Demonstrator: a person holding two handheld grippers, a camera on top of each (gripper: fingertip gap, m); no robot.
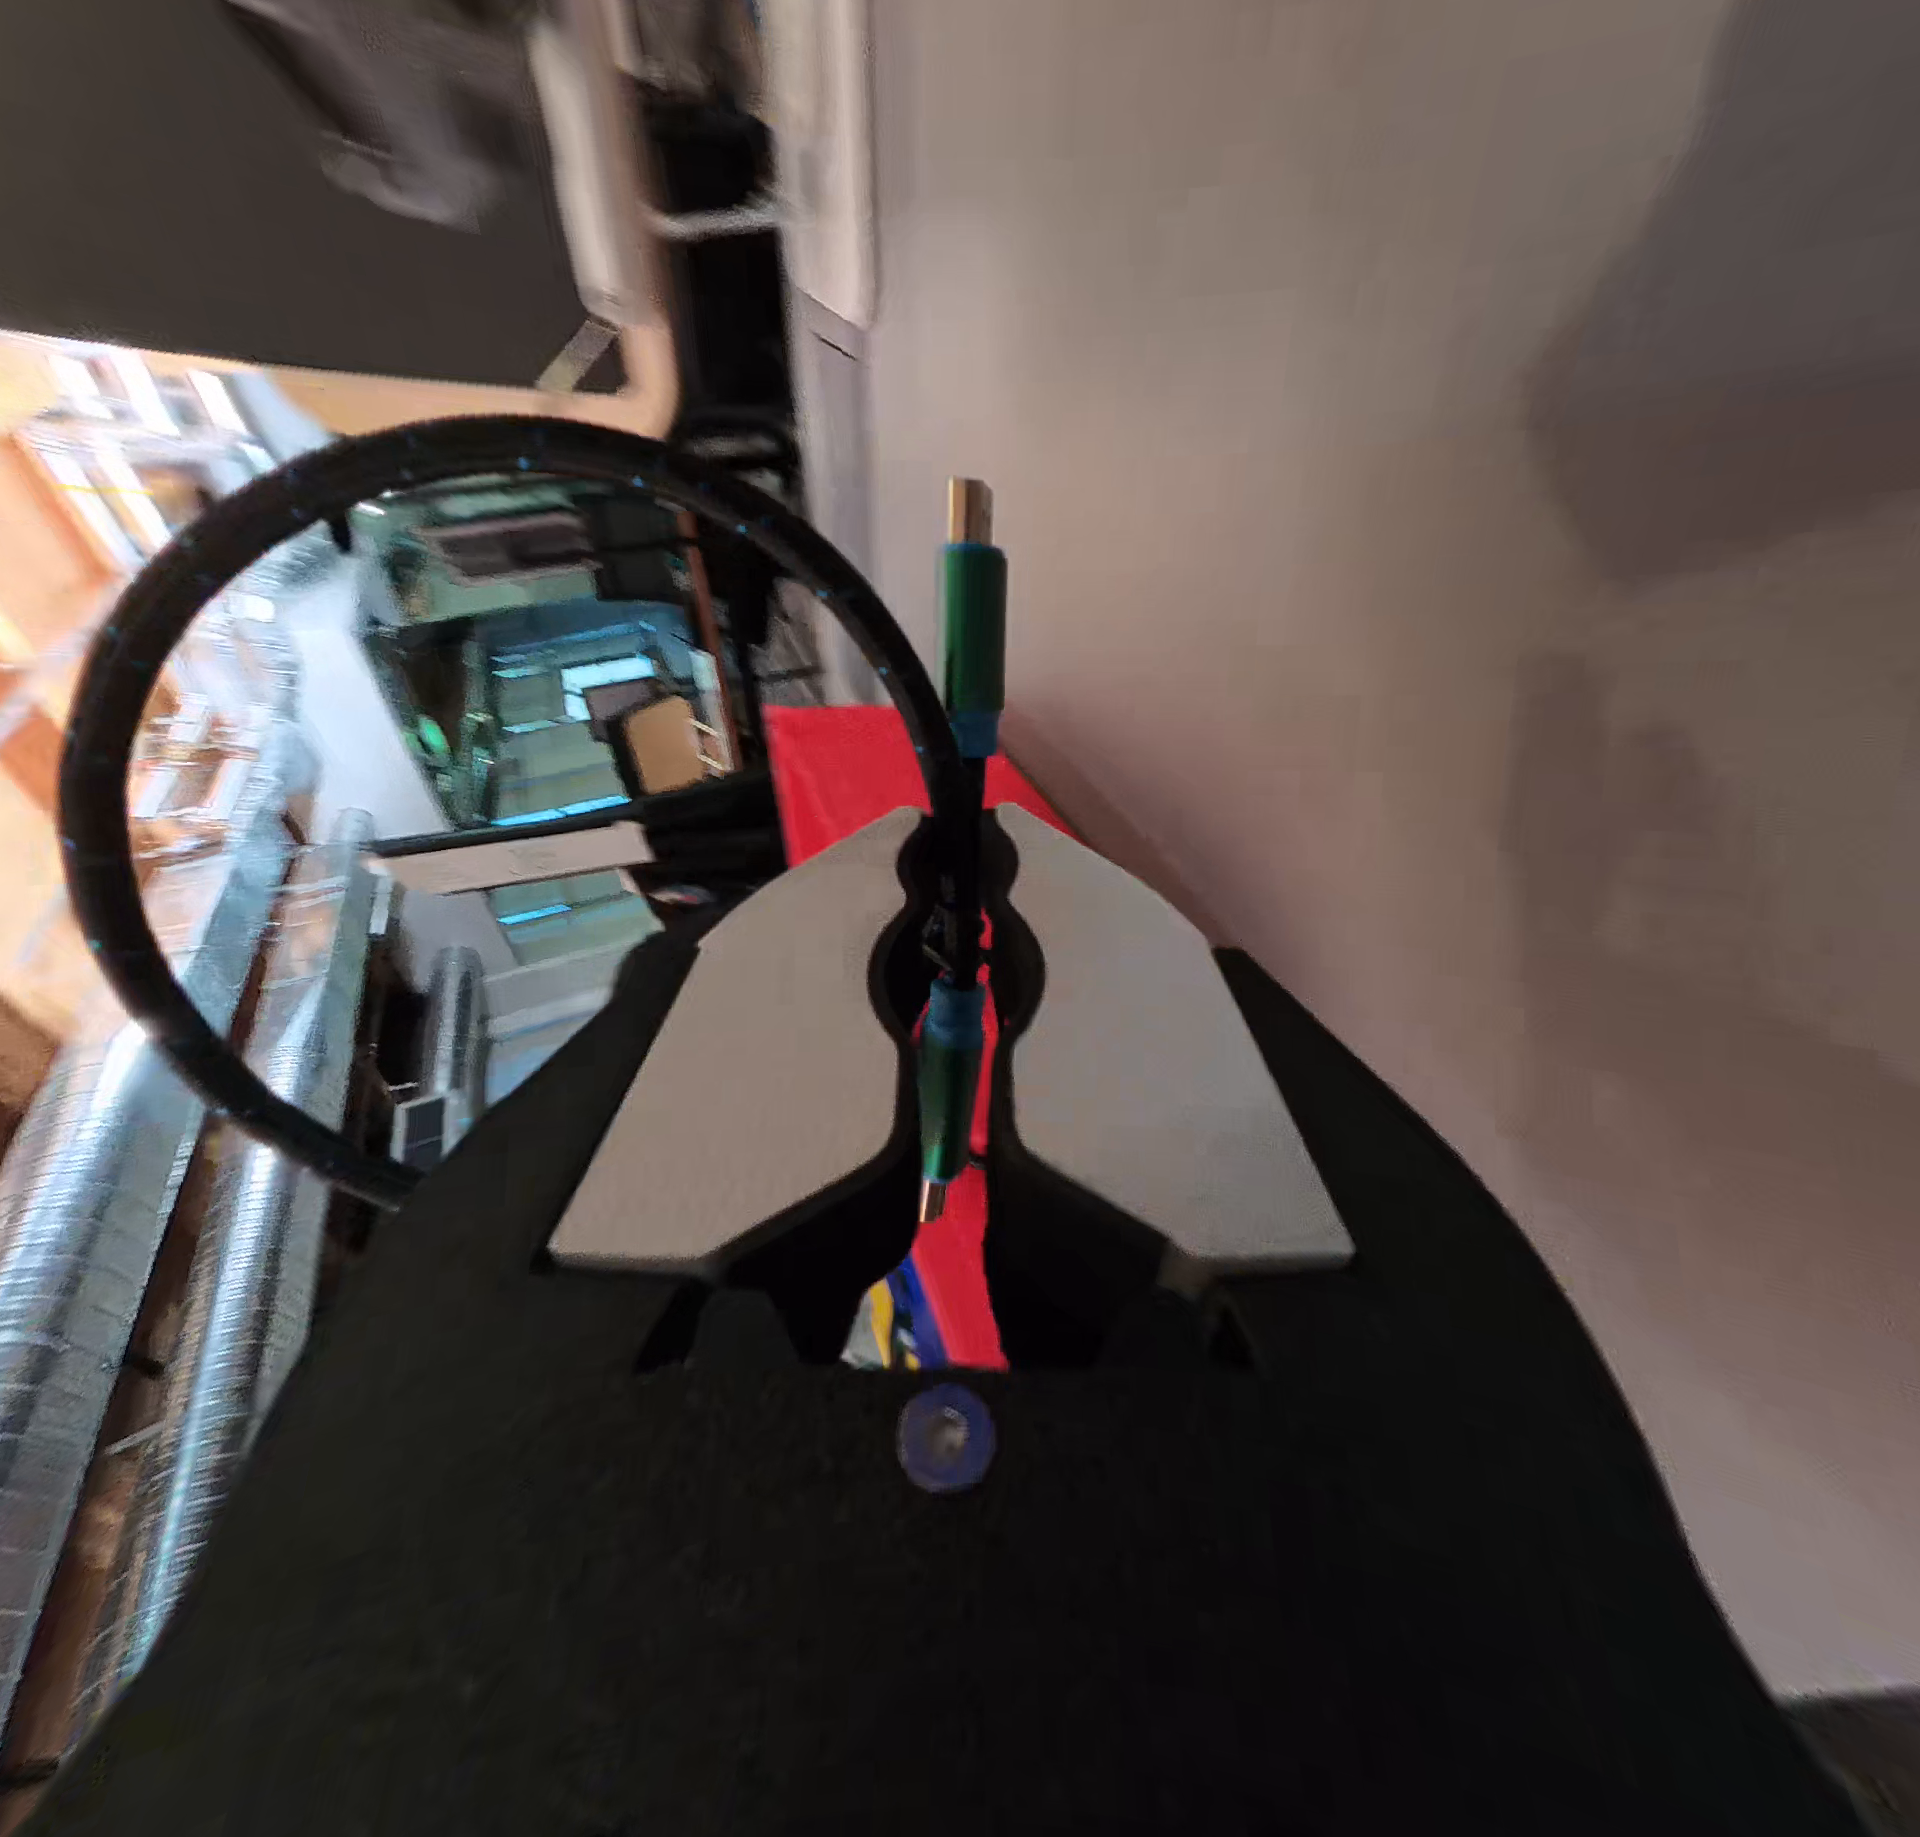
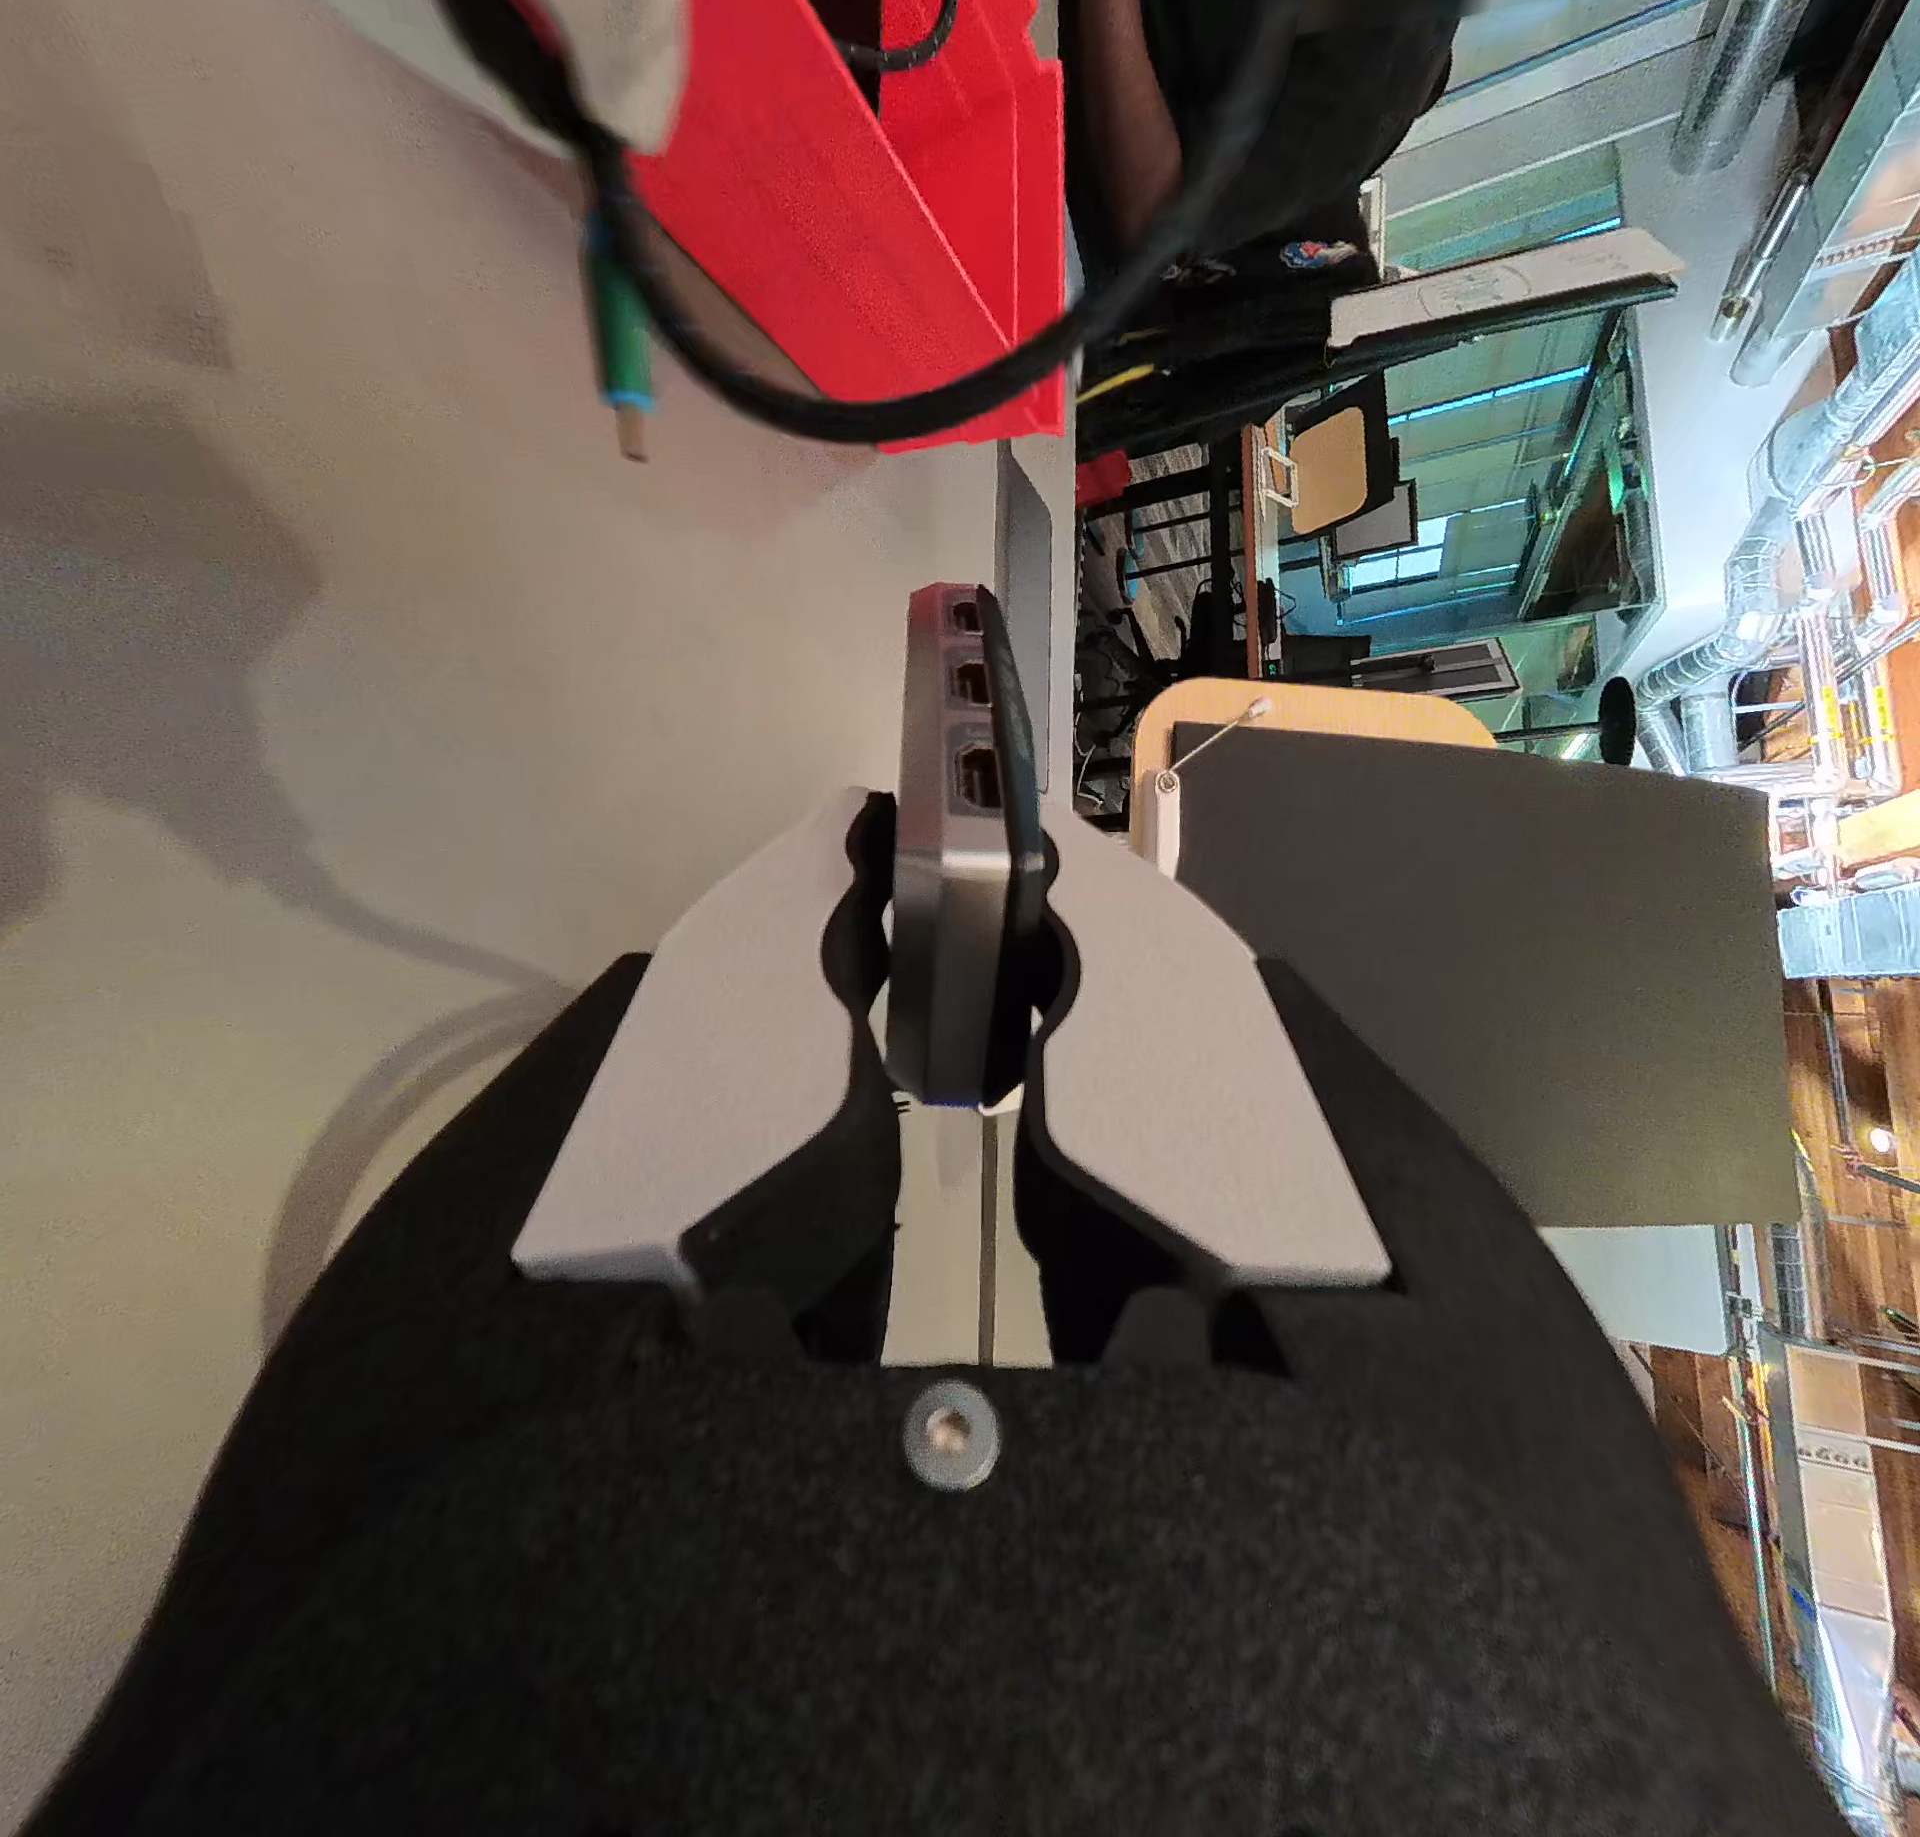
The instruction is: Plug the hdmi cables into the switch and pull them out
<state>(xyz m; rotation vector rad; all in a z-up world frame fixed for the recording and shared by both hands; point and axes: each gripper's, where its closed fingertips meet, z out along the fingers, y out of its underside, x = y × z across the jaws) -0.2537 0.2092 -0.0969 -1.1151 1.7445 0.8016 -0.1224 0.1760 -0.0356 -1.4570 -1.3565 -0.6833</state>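
Observation:
My left gripper (image 1: 961, 831) is shut on a black braided HDMI cable (image 1: 104, 748) just behind its green plug (image 1: 971, 634), whose gold tip points away from me. The cable loops round to the left, and its other green plug (image 1: 948, 1091) hangs between my fingers. My right gripper (image 2: 961, 831) is shut on the grey HDMI switch (image 2: 951, 914), held on edge with three open ports (image 2: 977, 774) facing right. In the right wrist view the left gripper's grey finger (image 2: 613, 21) shows at the top with the cable (image 2: 831, 416) and green plug (image 2: 618, 333).
A red bin (image 2: 831, 177) stands on the white table (image 2: 364, 644), with another black cable in it; the bin also shows in the left wrist view (image 1: 842, 769). A chair with a dark seat (image 2: 1455, 956) stands past the table edge. A person's arm (image 2: 1122, 104) is behind the bin.

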